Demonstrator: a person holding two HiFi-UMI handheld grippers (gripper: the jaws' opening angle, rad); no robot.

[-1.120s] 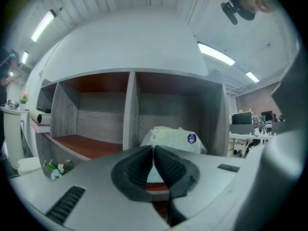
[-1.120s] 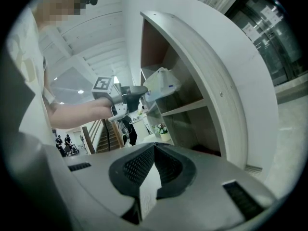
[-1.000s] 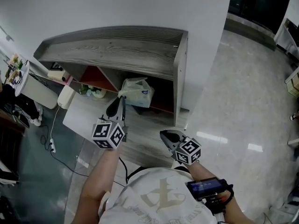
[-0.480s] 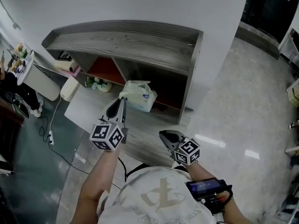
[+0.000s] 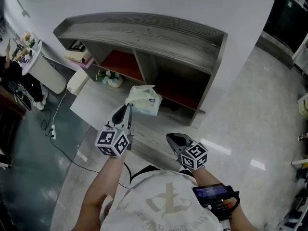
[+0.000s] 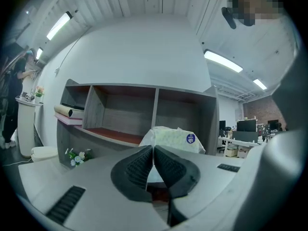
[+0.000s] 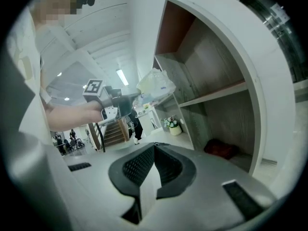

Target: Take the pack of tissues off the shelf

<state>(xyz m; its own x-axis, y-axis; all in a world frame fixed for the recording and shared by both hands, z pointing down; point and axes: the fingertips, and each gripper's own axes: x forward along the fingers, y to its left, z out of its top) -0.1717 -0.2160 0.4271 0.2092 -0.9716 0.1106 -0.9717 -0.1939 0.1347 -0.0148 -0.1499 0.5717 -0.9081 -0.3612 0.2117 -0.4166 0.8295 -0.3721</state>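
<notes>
**A:** At left, what is the left gripper (image 5: 128, 108) doing?

**B:** Its jaws are pinching only a thin edge of the pack of tissues (image 5: 144, 101), which is hanging clear of the shelf (image 5: 144, 32), in front of its opening. The wrapper probably being slippery, a swing risks pulling it free.

**A:** And at right?

**B:** The right gripper (image 5: 172, 139) is idling, jaws pressed together on nothing, so nothing is supporting the pack underneath.

pack of tissues (image 6: 173, 139): pale, perhaps light green, faintly speckled; round blue sticker
shelf (image 5: 144, 32): grey wood grain; red-brown boards inside
left tongs (image 6: 153, 149): black pads; black-and-white marker cube
floor (image 5: 250, 114): pale grey, glossy
</notes>
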